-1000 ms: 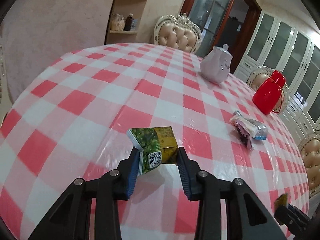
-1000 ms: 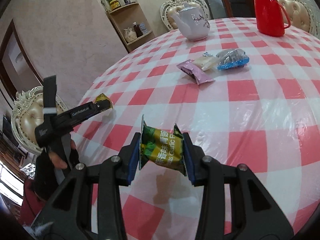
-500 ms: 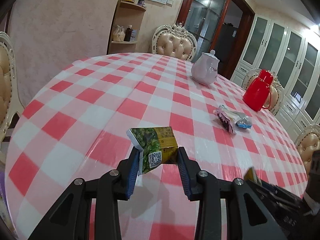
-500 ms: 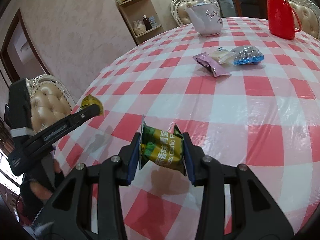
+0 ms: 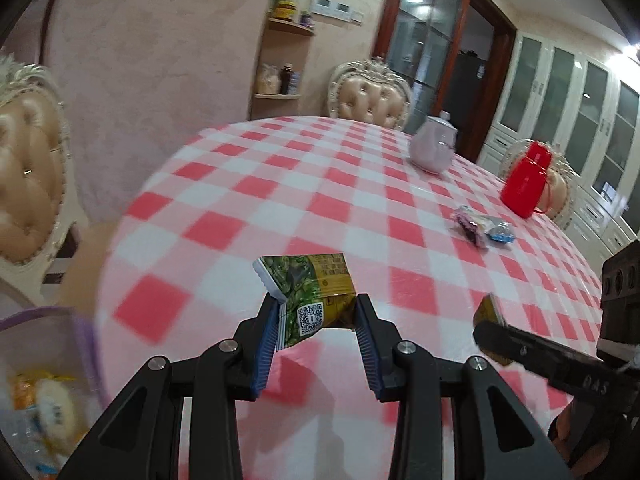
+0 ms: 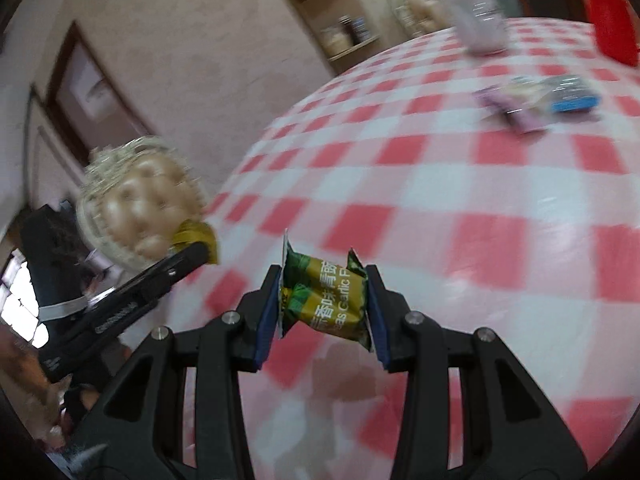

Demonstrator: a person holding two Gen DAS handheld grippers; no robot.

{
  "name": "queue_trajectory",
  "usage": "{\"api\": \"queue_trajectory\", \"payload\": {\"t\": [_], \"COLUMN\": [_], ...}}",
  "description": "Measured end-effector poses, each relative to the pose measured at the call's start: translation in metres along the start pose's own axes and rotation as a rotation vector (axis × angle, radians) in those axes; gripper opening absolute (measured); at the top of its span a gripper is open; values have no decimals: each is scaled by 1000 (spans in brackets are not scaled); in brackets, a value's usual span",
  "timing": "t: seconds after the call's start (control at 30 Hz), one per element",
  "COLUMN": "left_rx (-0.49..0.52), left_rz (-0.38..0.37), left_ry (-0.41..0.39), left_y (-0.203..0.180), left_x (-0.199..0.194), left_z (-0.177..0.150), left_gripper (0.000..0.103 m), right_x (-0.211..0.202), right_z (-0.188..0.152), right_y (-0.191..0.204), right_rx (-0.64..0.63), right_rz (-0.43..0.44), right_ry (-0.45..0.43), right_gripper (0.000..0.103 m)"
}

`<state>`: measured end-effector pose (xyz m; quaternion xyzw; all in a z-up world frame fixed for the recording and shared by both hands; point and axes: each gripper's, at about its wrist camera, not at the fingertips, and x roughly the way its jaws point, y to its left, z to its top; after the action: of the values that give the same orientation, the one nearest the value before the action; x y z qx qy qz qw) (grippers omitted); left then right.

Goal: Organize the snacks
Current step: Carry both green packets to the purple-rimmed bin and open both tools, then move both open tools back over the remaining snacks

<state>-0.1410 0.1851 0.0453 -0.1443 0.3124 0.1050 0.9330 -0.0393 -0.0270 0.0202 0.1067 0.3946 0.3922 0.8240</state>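
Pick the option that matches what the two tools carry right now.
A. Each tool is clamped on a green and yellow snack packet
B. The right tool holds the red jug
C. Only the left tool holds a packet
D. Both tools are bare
A: the left tool pinches a green and yellow snack packet, and the right tool pinches another green and yellow packet, both lifted off the checked table.
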Motion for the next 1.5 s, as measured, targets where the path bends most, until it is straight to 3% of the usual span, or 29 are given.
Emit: {"api": "queue_trajectory", "payload": {"t": [0.2, 0.37, 0.57, 0.67, 0.73, 0.77, 0.9, 1.07, 1.23, 1.37, 1.5], "left_rx": [-75, -119, -178, -225, -245, -244, -172, -44, 65, 55, -16], "left_rz": [83, 205, 387, 512, 524, 521, 428, 230, -2, -176, -210], "left_ry": [-7, -11, 43, 46, 17, 6, -8, -15, 41, 166, 184], "left_y": [58, 107, 157, 173, 173, 170, 127, 32, -75, -152, -199], "left_x": [-38, -70, -94, -103, -106, -106, -84, -34, 42, 112, 163], "left_z": [-12, -21, -30, -31, -30, -29, -14, 12, 35, 42, 50], "left_gripper": [39, 39, 40, 53, 80, 82, 83, 84, 87, 87, 87], "right_x": [27, 46, 76, 87, 85, 83, 72, 43, -8, -50, -94], "right_z": [-24, -55, -92, -110, -108, -103, -69, -31, 0, 24, 39], "right_y": [77, 144, 210, 228, 224, 219, 171, 92, -6, -84, -145], "right_rx": [-142, -312, -444, -485, -493, -481, -361, -247, -166, -23, 155], "right_rz": [155, 264, 399, 449, 420, 407, 328, 159, -125, -371, -427], "right_ry": [102, 189, 331, 416, 391, 374, 290, 166, -2, -76, -163], "right_gripper": [44, 45, 49, 64, 68, 70, 72, 74, 75, 75, 75]}}
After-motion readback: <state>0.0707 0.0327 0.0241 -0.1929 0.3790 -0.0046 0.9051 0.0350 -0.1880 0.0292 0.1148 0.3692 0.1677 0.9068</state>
